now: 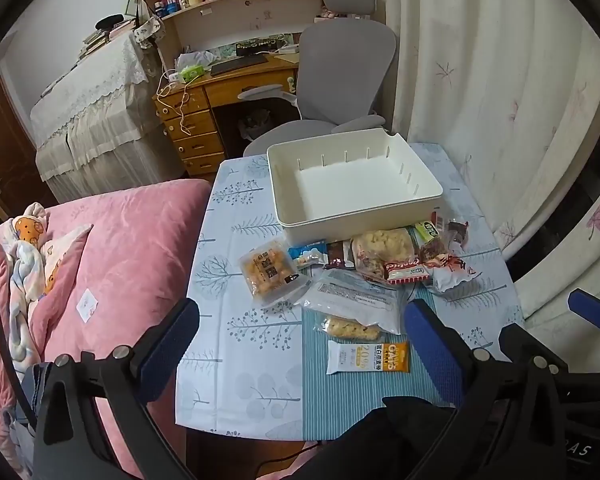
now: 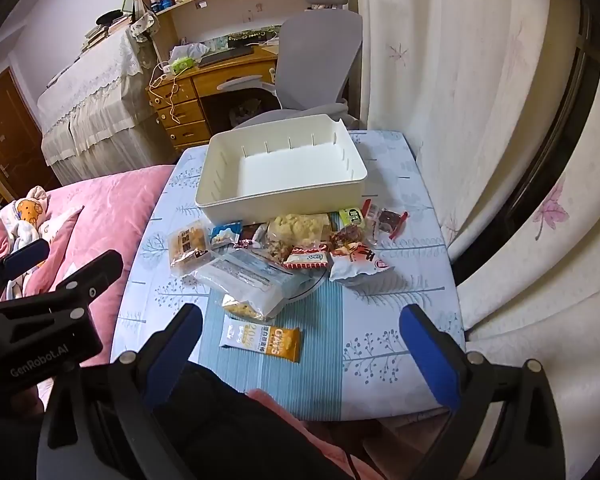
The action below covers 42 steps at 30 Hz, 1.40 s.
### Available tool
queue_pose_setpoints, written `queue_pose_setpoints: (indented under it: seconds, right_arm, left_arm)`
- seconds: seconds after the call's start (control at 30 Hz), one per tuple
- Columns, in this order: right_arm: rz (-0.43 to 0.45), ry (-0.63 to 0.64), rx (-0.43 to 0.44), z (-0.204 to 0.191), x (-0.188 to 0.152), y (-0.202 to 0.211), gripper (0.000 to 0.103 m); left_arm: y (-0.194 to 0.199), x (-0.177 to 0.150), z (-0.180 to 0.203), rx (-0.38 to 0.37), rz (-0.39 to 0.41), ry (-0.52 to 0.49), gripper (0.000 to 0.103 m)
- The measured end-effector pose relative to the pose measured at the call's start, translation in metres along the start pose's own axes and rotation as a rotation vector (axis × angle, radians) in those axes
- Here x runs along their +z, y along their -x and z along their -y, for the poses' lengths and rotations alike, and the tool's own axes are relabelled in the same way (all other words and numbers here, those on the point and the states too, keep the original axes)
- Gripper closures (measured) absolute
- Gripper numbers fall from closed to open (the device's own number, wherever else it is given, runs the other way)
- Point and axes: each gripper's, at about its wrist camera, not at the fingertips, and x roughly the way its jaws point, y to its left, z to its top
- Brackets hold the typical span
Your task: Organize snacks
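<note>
Both tools stand with jaws spread wide and nothing between them: our left gripper (image 1: 300, 328) hangs over the near edge of the small table (image 1: 236, 344), our right gripper (image 2: 300, 336) beside it, near the same edge. We read "GenRobot.AI" on the left tool's black body in the right wrist view. Going left to right across the table's middle, we see a clear pack of golden cubes (image 1: 270, 276), a blue-and-white sachet (image 1: 308, 252), a pale grey pouch (image 1: 356, 300), a red-striped white wrapper (image 1: 406, 272) and a green packet (image 1: 428, 230). Nearest us lies a white-and-orange bar (image 1: 367, 357) printed "OATS" and "20%". Behind the snacks, toward the far edge, sits the empty white bin (image 1: 360, 216).
</note>
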Motion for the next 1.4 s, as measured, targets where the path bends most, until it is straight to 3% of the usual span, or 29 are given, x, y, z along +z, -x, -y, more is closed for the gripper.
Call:
queue_pose_setpoints:
  seconds: [0.63, 1.17, 1.4]
  right_arm:
    - [-0.020, 0.026, 0.046, 0.004, 0.000, -0.008, 0.005]
    - [0.012, 0.109, 0.140, 0.009, 0.000, -0.014, 0.005]
    - [0.055, 0.172, 0.181, 0.012, -0.008, -0.020, 0.005]
  left_arm:
    - [-0.014, 0.004, 0.006, 0.011, -0.078, 0.023, 0.008]
    - [-0.023, -0.024, -0.002, 0.072, -0.167, 0.171, 0.009]
    - [-0.015, -0.034, 0.003, 0.063, -0.134, 0.216, 0.009]
